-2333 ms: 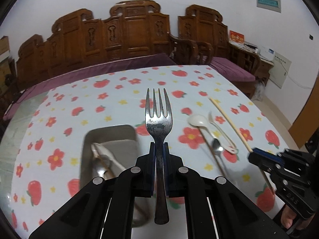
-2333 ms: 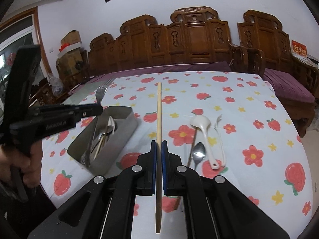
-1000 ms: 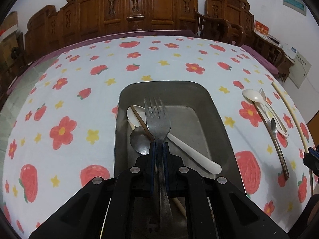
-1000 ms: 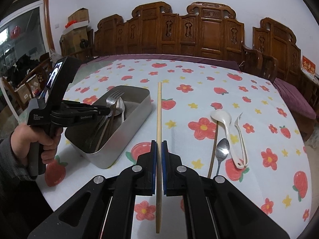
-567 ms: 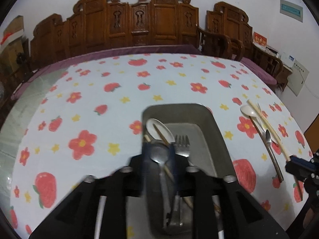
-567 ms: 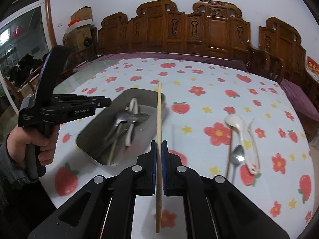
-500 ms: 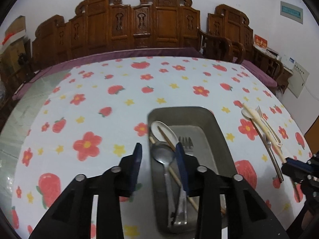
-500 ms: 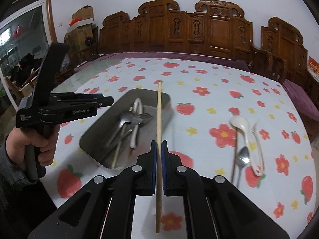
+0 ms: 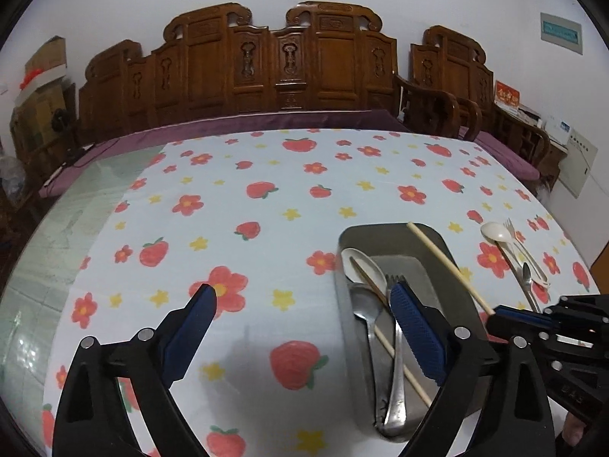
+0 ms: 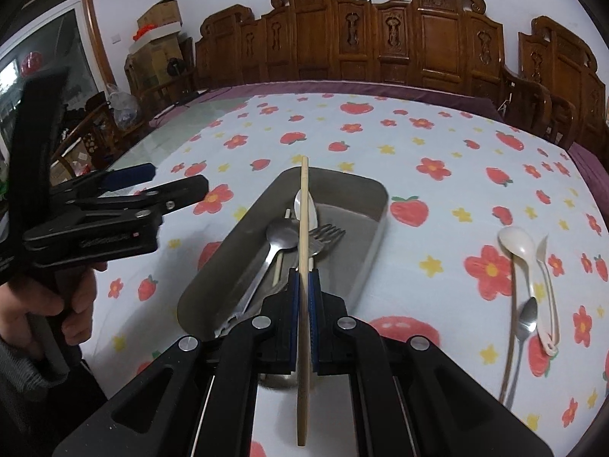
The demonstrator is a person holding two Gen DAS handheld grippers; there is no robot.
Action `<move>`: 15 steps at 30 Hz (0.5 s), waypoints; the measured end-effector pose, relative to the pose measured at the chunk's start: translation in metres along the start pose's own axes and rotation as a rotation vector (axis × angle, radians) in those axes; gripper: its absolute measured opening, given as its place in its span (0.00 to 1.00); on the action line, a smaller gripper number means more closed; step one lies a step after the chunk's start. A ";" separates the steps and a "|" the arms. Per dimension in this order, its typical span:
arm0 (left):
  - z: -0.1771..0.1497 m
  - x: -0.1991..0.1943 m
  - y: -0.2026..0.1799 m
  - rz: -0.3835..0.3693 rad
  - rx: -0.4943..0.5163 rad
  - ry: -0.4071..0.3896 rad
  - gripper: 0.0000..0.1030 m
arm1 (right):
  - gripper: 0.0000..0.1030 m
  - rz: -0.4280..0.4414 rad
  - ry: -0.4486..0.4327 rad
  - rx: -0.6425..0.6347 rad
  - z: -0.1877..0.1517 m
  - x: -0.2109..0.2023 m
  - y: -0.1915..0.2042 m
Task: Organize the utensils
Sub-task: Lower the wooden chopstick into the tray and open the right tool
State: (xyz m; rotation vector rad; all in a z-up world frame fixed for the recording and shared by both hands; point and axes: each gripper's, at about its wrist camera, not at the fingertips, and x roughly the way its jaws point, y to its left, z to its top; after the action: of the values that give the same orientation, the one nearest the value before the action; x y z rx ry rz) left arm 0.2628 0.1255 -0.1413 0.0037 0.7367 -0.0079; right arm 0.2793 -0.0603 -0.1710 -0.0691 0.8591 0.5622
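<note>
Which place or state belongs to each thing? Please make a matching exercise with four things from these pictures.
Things:
1. metal fork
2. chopstick
3. white spoon
4. left claw

Places or states:
A. lies on the tablecloth, outside the tray
B. jaws opening, nothing between them
C. lies inside the metal tray
D. clamped in the right claw, above the tray

Pairs: 1-C, 2-D, 3-A, 4-B
</note>
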 end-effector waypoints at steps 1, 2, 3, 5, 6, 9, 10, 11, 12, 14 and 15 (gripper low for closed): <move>0.000 0.000 0.003 0.001 -0.008 0.000 0.86 | 0.06 0.001 0.013 0.017 0.002 0.006 0.000; 0.000 -0.001 0.007 0.001 -0.019 0.000 0.86 | 0.06 0.004 0.021 0.027 0.003 0.010 -0.001; 0.000 -0.001 0.010 0.001 -0.028 0.002 0.86 | 0.06 0.007 0.031 0.039 0.004 0.014 -0.001; 0.000 -0.001 0.018 0.002 -0.046 0.006 0.86 | 0.06 0.003 0.051 0.056 0.006 0.023 -0.002; 0.001 0.000 0.020 0.004 -0.052 0.006 0.86 | 0.06 0.001 0.058 0.060 0.007 0.027 -0.002; 0.001 -0.001 0.028 0.009 -0.068 0.006 0.86 | 0.06 -0.017 0.087 0.071 0.011 0.040 -0.001; 0.002 -0.001 0.031 0.013 -0.074 0.007 0.86 | 0.06 -0.019 0.092 0.073 0.011 0.043 -0.001; 0.002 -0.001 0.033 0.012 -0.078 0.007 0.86 | 0.06 -0.021 0.097 0.079 0.012 0.046 -0.001; 0.002 -0.001 0.035 0.011 -0.084 0.008 0.86 | 0.06 -0.022 0.101 0.085 0.013 0.048 -0.001; 0.002 -0.001 0.036 0.012 -0.089 0.009 0.86 | 0.06 -0.021 0.107 0.094 0.014 0.053 -0.001; 0.002 -0.001 0.037 0.014 -0.090 0.011 0.86 | 0.06 -0.022 0.109 0.102 0.015 0.055 -0.001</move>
State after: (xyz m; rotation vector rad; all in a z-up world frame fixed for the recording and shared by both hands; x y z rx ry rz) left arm 0.2642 0.1624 -0.1392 -0.0767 0.7472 0.0384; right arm 0.3185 -0.0327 -0.2017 -0.0161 0.9911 0.4969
